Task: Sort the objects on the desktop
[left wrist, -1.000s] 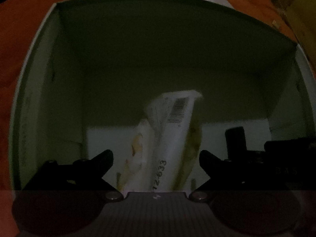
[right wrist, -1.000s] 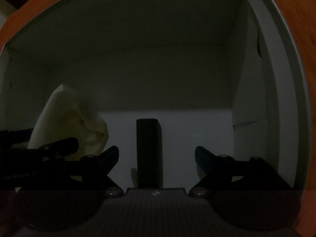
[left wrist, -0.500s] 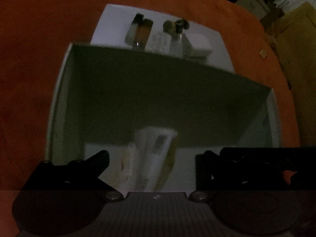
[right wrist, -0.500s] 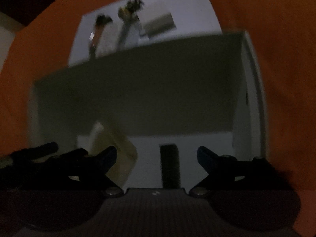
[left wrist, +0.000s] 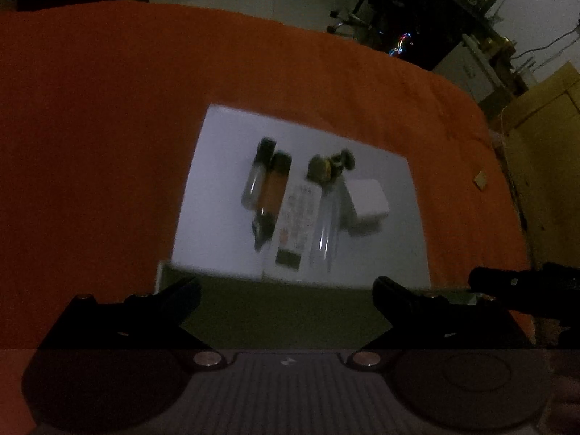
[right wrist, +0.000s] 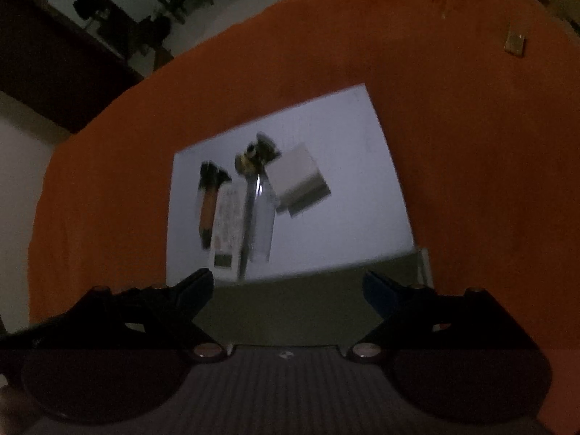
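Orange cloth [left wrist: 108, 145] covers the desk, dim room w/ dark furniture behind. On it a white sheet [left wrist: 217, 166] w/ a cluster of items not yet sorted, L to R: clear vial w/ dark cap [left wrist: 256, 177], amber vial [left wrist: 273, 190], flat printed packet [left wrist: 299, 214], clear tube [left wrist: 326, 232] w/ a blurry dark-and-yellow bit [left wrist: 328, 166] at its far end, white box [left wrist: 366, 199]. Nearest the cameras, the far wall of the sorting box [left wrist: 282, 311]; its inside isn't visible now, so can't say how much is already sorted. Judging by the cluster, most of the job is left.

Left gripper [left wrist: 286, 299]: jaws spread, holding nothing, above the box edge. Right gripper [right wrist: 286, 290]: same, spread and empty, aimed at the sheet.

Writing: packet has print + a dark patch at the near end, too blurred to read. No brand legible anywhere.
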Demonstrator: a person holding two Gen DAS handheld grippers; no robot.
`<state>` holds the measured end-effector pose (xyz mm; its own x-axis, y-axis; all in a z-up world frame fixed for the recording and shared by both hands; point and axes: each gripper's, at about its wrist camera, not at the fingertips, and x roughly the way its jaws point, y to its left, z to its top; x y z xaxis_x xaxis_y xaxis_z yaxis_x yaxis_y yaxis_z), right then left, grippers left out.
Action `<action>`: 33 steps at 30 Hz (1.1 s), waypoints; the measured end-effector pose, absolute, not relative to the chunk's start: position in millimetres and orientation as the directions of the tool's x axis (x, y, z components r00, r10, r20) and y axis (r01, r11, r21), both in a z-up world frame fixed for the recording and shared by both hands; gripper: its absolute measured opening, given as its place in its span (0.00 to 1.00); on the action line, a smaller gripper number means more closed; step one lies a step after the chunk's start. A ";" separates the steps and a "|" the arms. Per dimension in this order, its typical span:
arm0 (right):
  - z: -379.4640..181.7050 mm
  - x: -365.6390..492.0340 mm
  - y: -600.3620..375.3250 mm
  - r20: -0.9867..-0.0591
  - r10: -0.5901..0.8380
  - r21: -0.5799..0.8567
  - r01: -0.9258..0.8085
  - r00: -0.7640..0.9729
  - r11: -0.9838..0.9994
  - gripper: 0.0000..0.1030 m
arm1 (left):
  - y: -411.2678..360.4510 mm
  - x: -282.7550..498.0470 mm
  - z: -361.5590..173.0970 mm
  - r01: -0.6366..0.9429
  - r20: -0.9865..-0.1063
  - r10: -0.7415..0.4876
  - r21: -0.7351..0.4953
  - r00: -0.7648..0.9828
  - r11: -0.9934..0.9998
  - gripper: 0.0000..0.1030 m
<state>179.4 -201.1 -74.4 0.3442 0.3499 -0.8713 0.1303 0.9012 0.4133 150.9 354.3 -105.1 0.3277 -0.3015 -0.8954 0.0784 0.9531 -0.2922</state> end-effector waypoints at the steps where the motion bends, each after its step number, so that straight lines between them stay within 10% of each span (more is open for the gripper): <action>1: -73.0 183.5 -201.7 -0.871 0.346 0.411 0.130 0.350 0.903 0.89 | 360.0 158.0 -103.6 0.087 -0.897 -0.297 -0.285 0.328 0.955 1.00; 17: -91.8 269.9 -167.2 -0.861 0.371 0.270 -0.306 0.347 0.913 0.93 | 277.2 184.1 -112.4 0.190 -0.947 -0.131 -0.076 0.293 0.979 0.99; 33: -165.8 316.7 -139.9 -0.905 0.274 0.197 -0.250 0.326 0.948 0.93 | 287.8 220.3 -131.2 0.190 -0.915 -0.102 -0.028 0.391 0.981 0.84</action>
<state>316.7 -139.9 -165.8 0.3263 0.2741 -0.9047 -0.2497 0.9480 0.1971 220.3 287.8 -131.2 0.3907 -0.1020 -0.9149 0.1896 0.9815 -0.0284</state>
